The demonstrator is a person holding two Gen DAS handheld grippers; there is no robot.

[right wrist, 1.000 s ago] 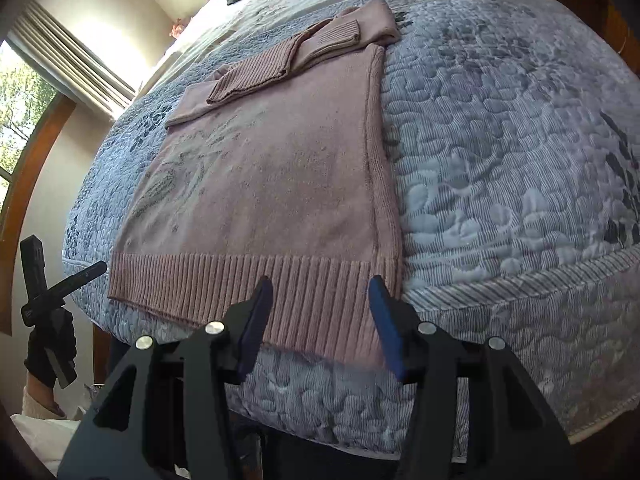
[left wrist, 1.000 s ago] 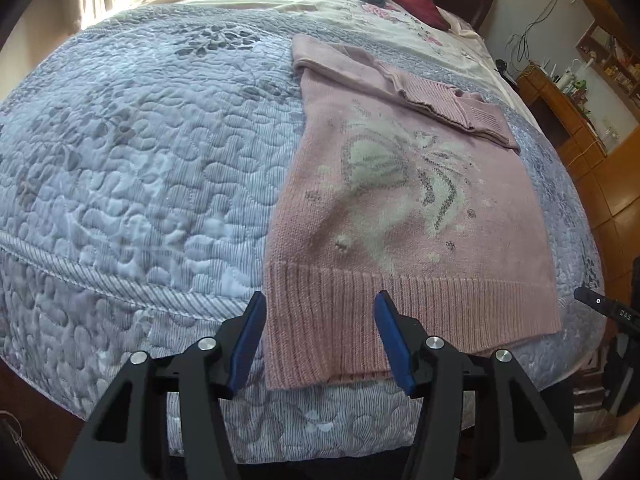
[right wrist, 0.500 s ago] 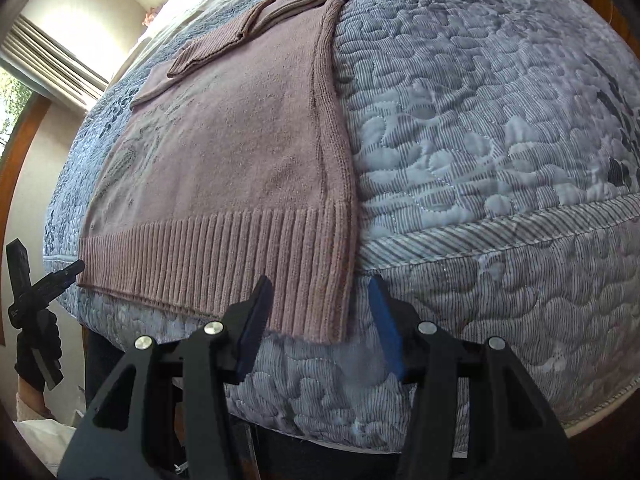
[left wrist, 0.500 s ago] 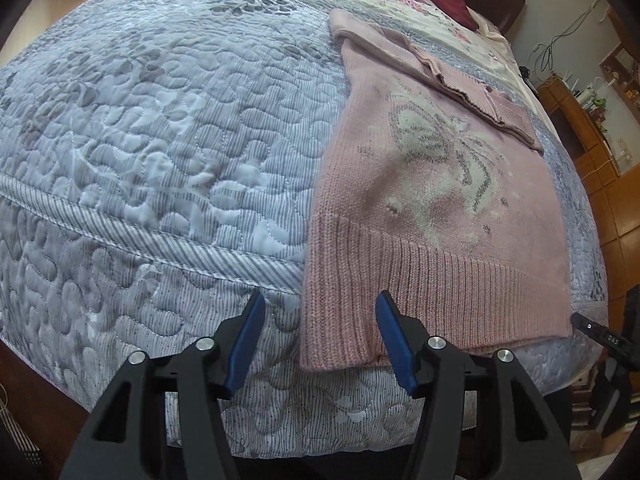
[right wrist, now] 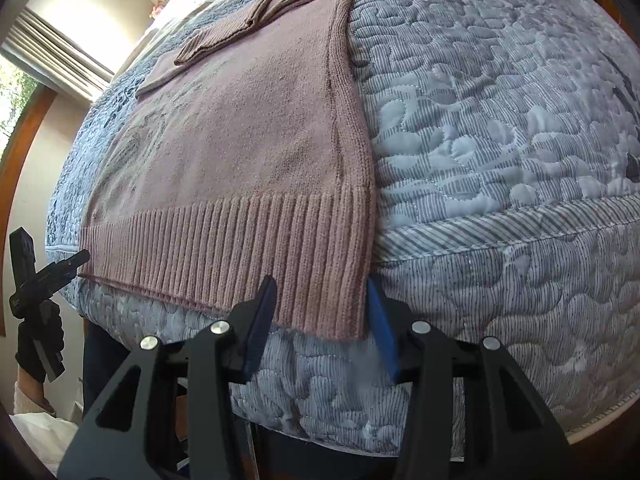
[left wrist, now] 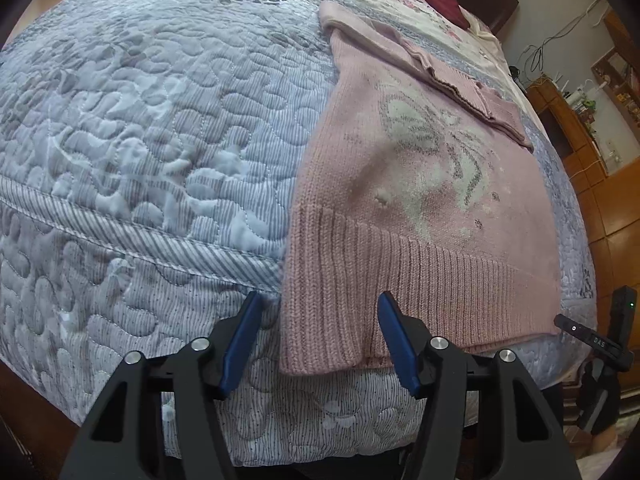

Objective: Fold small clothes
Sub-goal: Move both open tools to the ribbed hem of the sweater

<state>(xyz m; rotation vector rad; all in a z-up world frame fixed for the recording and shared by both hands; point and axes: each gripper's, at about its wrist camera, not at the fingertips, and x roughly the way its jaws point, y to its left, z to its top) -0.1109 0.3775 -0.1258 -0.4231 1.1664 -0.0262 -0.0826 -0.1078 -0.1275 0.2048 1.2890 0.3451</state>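
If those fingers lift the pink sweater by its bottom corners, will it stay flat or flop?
Probably flop: the pink sweater is soft knit, its ribbed hem already drooping over the bed edge. The folded sleeves lie loose on top and may slide off.

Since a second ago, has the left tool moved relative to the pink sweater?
Yes. The left tool has closed in on the pink sweater, now straddling its ribbed hem's corner.

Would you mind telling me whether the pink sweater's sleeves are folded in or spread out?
Folded in. Both sleeves lie across the chest of the pink sweater, and its body is spread flat on the quilt.
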